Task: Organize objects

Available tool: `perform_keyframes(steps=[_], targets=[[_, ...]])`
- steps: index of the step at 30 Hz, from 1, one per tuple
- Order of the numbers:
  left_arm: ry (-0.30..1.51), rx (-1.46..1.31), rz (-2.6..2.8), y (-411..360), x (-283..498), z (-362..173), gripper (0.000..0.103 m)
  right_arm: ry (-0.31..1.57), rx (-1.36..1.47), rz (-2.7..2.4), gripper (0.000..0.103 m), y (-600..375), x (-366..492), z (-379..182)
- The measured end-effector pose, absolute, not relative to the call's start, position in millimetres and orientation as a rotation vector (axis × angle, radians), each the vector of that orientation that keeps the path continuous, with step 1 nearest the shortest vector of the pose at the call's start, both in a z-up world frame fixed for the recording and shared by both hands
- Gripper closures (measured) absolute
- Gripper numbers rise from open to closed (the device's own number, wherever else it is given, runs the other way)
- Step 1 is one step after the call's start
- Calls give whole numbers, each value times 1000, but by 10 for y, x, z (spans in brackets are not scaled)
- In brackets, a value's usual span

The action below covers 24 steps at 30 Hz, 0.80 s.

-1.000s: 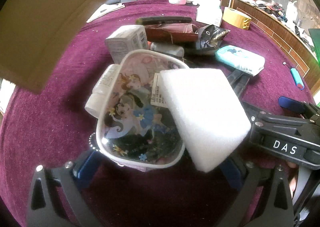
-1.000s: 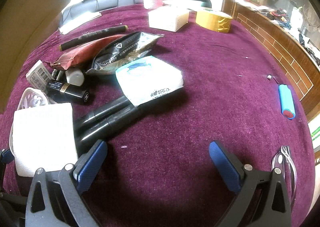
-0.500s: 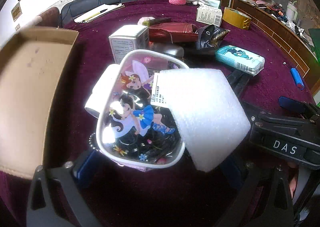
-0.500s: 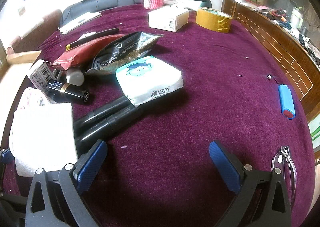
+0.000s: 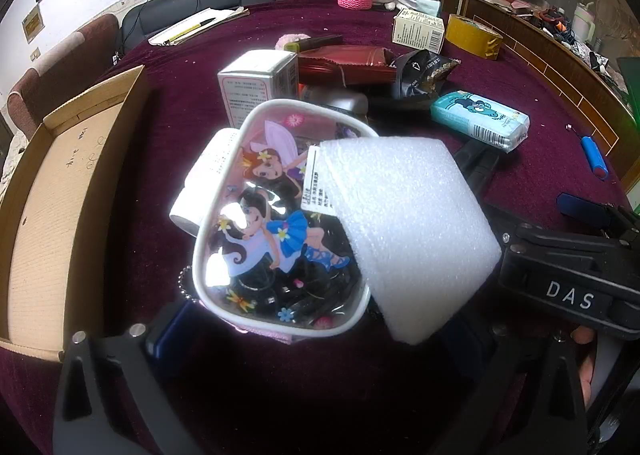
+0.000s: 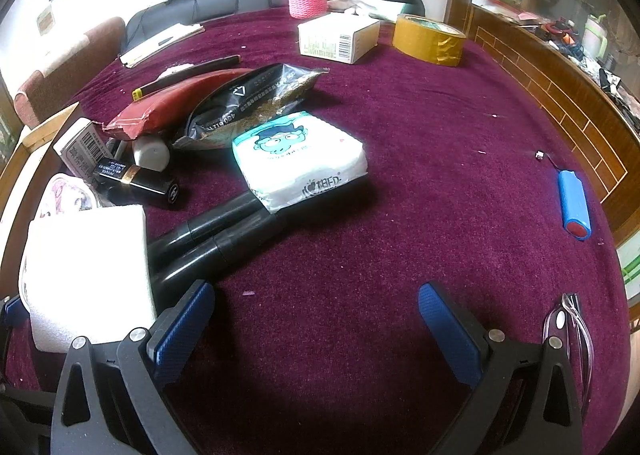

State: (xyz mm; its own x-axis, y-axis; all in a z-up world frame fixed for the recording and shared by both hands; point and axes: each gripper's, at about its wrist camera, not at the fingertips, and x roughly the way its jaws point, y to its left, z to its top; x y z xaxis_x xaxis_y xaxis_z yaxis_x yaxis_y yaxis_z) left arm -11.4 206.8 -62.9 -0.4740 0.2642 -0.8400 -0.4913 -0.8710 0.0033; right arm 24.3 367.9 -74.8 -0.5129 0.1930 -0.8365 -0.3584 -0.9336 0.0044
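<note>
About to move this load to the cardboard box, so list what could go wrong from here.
1. The white foam block lies loose and tilted on the fairy-print pouch between the left hand-held gripper's fingers; it may slide off.
2. A white tube pokes out beside the pouch and might drop.
3. The cardboard box sits close; its wall could snag.

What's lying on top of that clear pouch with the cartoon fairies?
A white foam block lies across the pouch's right side, hiding that part and most of a printed label. Through the clear front, dark small items show inside, too jumbled to identify.
</note>
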Motion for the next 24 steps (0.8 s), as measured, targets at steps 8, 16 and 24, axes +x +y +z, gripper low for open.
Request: perform_keyframes(steps=[8, 16, 24], targets=[[333, -1281, 2355, 2068, -113, -626, 0, 244, -1341, 2491, 0, 3695, 263, -756], [366, -1131, 2269, 1861, 86, -442, 0, 245, -1358, 2504, 0, 3723, 270, -763], [366, -888, 2196, 1483, 282, -141, 0, 469, -1294, 2529, 0, 3938, 387, -696]])
